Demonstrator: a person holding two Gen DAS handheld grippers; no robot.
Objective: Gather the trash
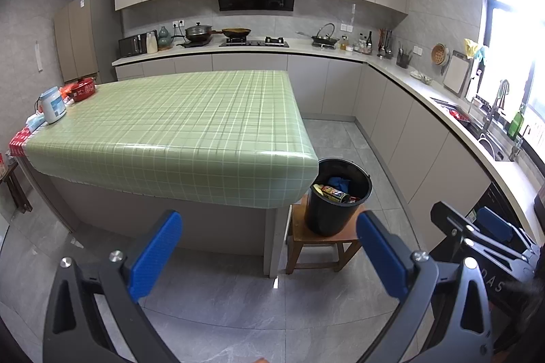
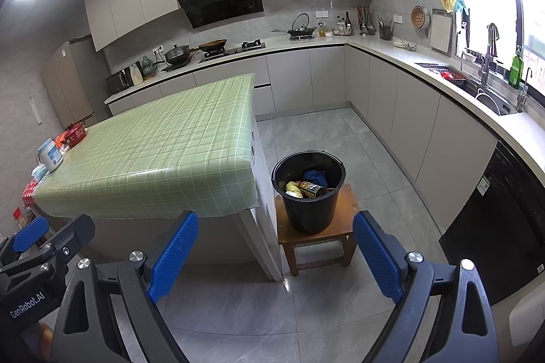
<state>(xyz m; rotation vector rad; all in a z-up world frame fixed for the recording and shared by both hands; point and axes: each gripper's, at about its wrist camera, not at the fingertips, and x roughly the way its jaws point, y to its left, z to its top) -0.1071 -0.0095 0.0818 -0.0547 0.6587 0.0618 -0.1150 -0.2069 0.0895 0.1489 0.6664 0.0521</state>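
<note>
The left gripper [image 1: 269, 255] and right gripper [image 2: 275, 255] are held side by side. Both tilt downward, jaws spread wide and empty.

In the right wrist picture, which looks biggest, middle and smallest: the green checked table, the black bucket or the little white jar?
1. Green checked tablecloth-covered table, by far the largest.
2. Round black plastic bucket on the wooden stool.
3. Small white jar at the table's far left edge, which sits farther from the camera, so it looks extra small.

The bucket [image 2: 308, 192] stands on a stool [image 2: 347, 228] just right of the table [image 2: 153, 158], a can [image 2: 311, 189] inside.
</note>
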